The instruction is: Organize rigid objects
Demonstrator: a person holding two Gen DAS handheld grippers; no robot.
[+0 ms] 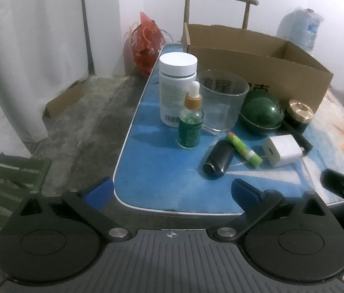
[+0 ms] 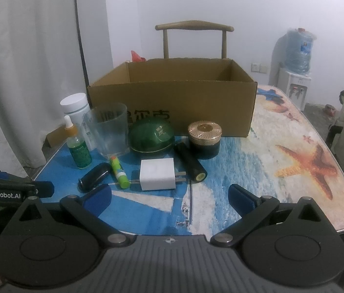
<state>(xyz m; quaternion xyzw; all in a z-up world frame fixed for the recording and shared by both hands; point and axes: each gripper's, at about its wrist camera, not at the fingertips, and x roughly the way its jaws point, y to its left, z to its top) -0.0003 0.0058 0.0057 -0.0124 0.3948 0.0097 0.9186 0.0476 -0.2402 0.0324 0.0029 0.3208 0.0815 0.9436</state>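
We hold both grippers, left gripper (image 1: pixel 170 191) and right gripper (image 2: pixel 169 195), jaws apart over the table (image 2: pixel 294 195) near edge, starfish side bare.

The left gripper (image 1: pixel 172 191) hangs at the table's near left corner, jaws spread wide and empty. The right gripper (image 2: pixel 169 196) hangs over the near edge, likewise spread wide and empty.

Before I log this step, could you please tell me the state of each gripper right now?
Left gripper: open, holding nothing, at the table's near edge.
Right gripper: open, holding nothing, short of the white charger.
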